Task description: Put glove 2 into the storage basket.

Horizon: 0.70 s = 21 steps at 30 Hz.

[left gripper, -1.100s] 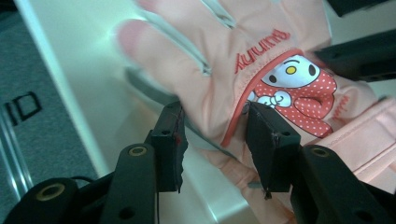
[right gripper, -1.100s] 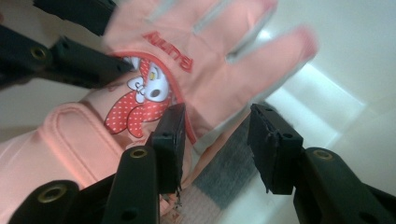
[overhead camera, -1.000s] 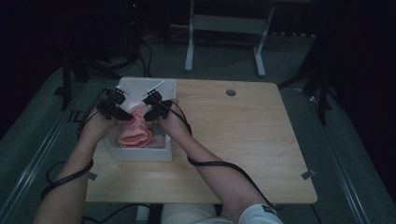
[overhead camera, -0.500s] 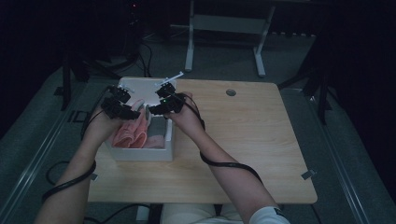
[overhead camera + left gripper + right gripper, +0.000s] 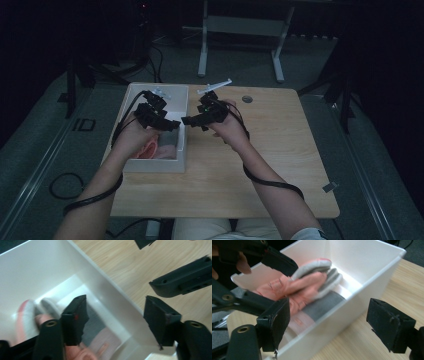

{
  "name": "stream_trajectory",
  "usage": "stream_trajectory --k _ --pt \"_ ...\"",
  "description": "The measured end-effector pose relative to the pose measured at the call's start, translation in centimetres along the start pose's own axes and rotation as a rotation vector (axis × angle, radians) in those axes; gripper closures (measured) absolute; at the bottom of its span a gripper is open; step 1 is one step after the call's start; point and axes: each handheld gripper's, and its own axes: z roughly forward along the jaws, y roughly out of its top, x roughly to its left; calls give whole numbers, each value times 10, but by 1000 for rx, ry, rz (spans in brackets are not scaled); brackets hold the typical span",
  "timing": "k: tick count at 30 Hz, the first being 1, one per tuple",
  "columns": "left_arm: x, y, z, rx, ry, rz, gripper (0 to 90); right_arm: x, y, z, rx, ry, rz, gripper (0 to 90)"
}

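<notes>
**Socks dropped in the box, both hands pulling clear**

The pink and grey socks (image 5: 309,282) lie inside the white box (image 5: 181,131), left of centre on the desk (image 5: 280,150). My left gripper (image 5: 172,123) and right gripper (image 5: 187,120) have just been opening their jaws; both stand wide with nothing between. Next, I'd lift away cleanly.

Light wooden table (image 5: 260,165), white open box (image 5: 181,145) standing on its left part, small round dark grommet (image 5: 247,99) near the far edge to the right of the box, bare wood elsewhere
</notes>
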Motion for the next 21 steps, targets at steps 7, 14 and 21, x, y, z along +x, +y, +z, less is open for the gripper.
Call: stream_trajectory --k 7,14,21 --pt "-17 7 13 -17 -49 5 166 -18 -20 -18 2 -30 3 186" --pt "-42 12 31 4 -106 59 56 -37 -47 -34 14 -62 -6 177" --pt "-61 14 43 -3 -120 90 17 -46 -67 -42 12 -69 -15 173"
